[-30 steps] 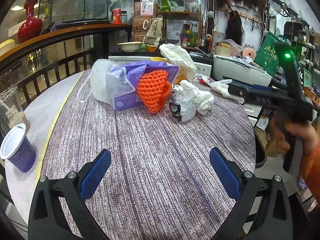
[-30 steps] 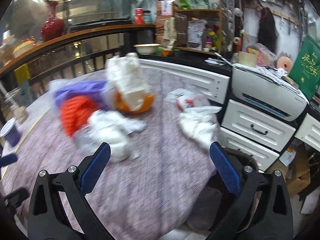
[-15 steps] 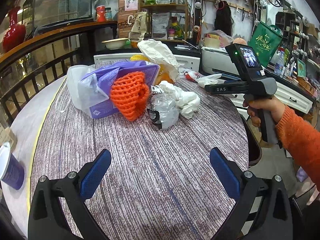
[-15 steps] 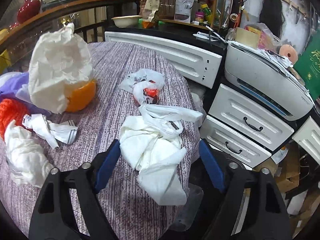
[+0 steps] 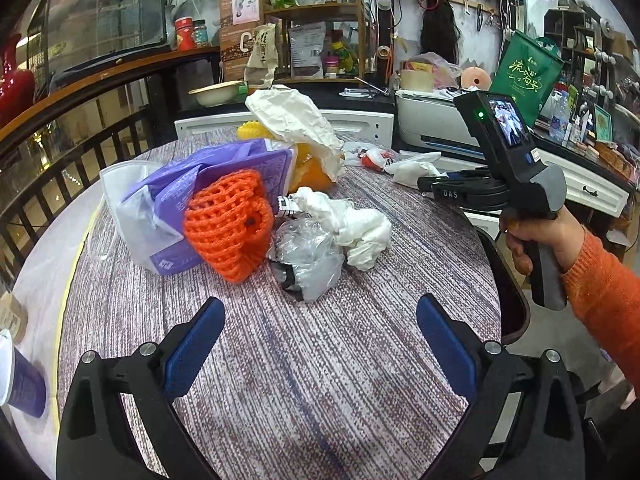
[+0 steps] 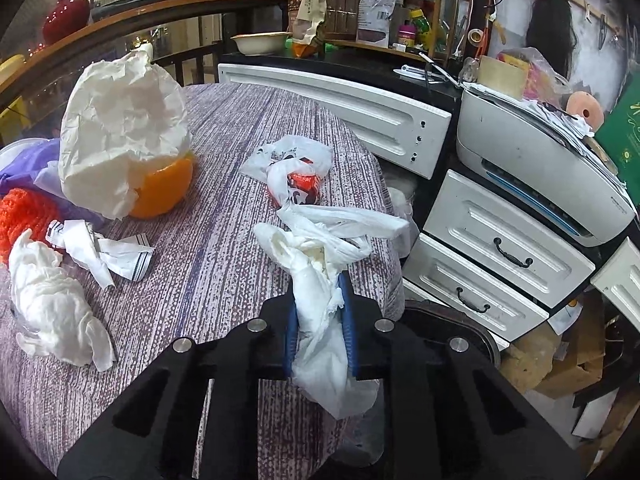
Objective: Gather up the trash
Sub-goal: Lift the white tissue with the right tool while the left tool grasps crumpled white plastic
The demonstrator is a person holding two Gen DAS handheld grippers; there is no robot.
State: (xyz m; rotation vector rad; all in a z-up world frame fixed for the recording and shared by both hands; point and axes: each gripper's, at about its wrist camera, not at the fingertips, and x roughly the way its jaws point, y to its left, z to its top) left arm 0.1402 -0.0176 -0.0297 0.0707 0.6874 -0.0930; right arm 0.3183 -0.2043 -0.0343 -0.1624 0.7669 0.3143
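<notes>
The right gripper [image 6: 319, 320] has its jaws clamped on a white plastic bag [image 6: 320, 264] at the counter [image 6: 224, 280] edge; the left gripper [image 5: 318, 344] gapes empty. Next, probably lift it clear.

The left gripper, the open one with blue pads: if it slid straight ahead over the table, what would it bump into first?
Probably the crumpled clear plastic bag, which lies nearest between the left gripper's open jaws. The orange mesh net sits just left of that line. Depth is hard to judge here.

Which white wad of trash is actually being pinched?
The white plastic bag by the table edge, clamped in the right gripper; the crumpled tissue lies free.
</notes>
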